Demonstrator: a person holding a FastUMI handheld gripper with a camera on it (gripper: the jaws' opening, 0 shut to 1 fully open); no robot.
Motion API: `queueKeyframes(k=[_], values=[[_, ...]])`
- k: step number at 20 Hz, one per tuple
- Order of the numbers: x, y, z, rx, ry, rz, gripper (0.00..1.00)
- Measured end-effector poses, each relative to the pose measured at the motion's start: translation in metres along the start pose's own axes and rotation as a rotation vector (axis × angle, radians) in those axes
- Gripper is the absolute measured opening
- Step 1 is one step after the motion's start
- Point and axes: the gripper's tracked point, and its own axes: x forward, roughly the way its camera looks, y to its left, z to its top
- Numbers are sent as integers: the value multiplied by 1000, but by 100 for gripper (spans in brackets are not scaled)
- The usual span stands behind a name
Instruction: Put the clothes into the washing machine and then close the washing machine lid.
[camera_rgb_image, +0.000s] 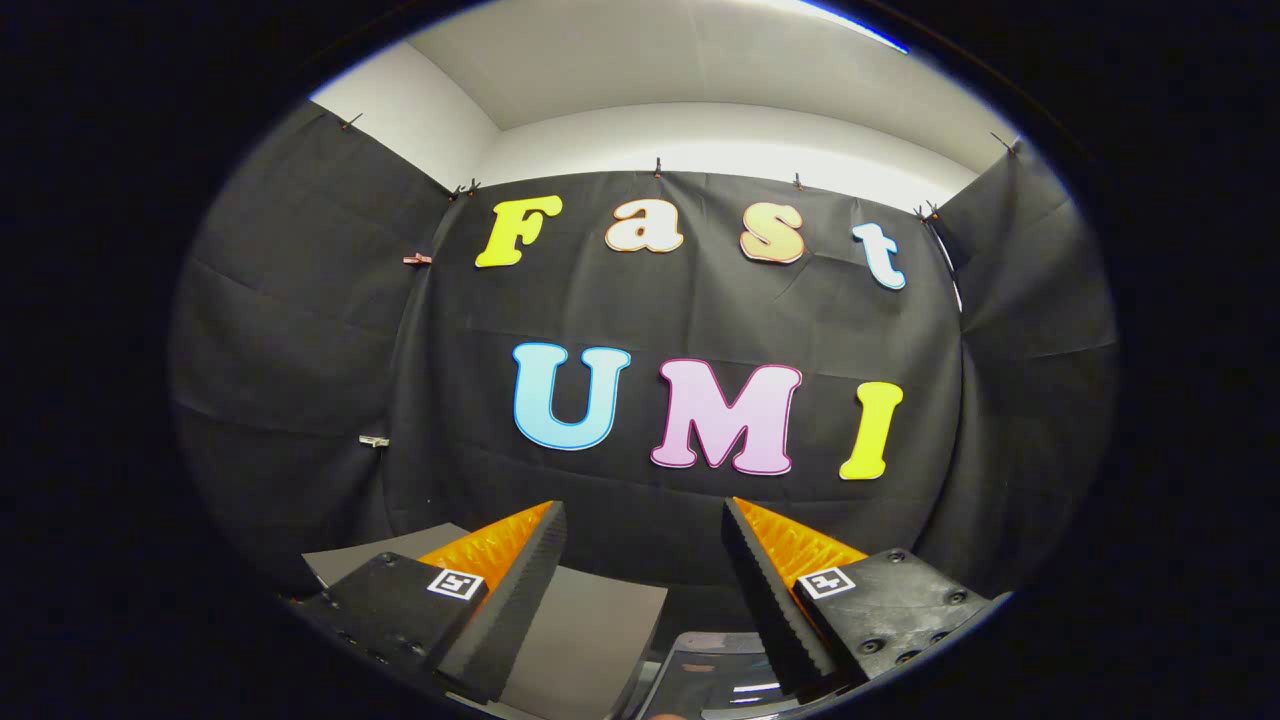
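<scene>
**Claw raised toward the booth wall, fingers apart**

Black cloth (640, 330) hangs as the back wall of the booth, creased in shallow folds and clipped along its top edge, with more cloth closing in the sides at 9 and 3 o'clock. Above it, toward 12 o'clock, a pale wall and ceiling (700, 90) meet in a corner, and a strip of light runs along the ceiling's far edge.

The claw (645, 530) looks straight at this cloth. Its two fingers (520, 580) stand well apart, their ridged inner faces turned toward each other, and nothing lies in the gap between them. A small square marker sits on the block at the base of each finger.

Low down, at about 7 o'clock and partly behind the left finger, a flat grey panel (590, 630) shows, its straight far edge running across the view; whether it is a table top or something else cannot be told. Just beside it, at 6 o'clock between the finger bases, lies a glossy dark surface with a pale rounded rim (715, 665), catching bright reflections. It may be part of the washing machine's lid, but too little of it shows to be sure, and neither its long axis nor the way it faces can be read. A small orange-brown spot touches its nearest edge.
</scene>
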Motion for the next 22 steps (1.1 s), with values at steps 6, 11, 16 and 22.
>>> queueKeyframes(k=[6, 11, 16, 22], values=[[0, 1, -9, -5, 21, 17, 98], [4, 2, -13, 2, 38, 19, 98], [6, 1, -17, -3, 43, 18, 98], [6, -9, -20, 3, 54, -4, 98]])
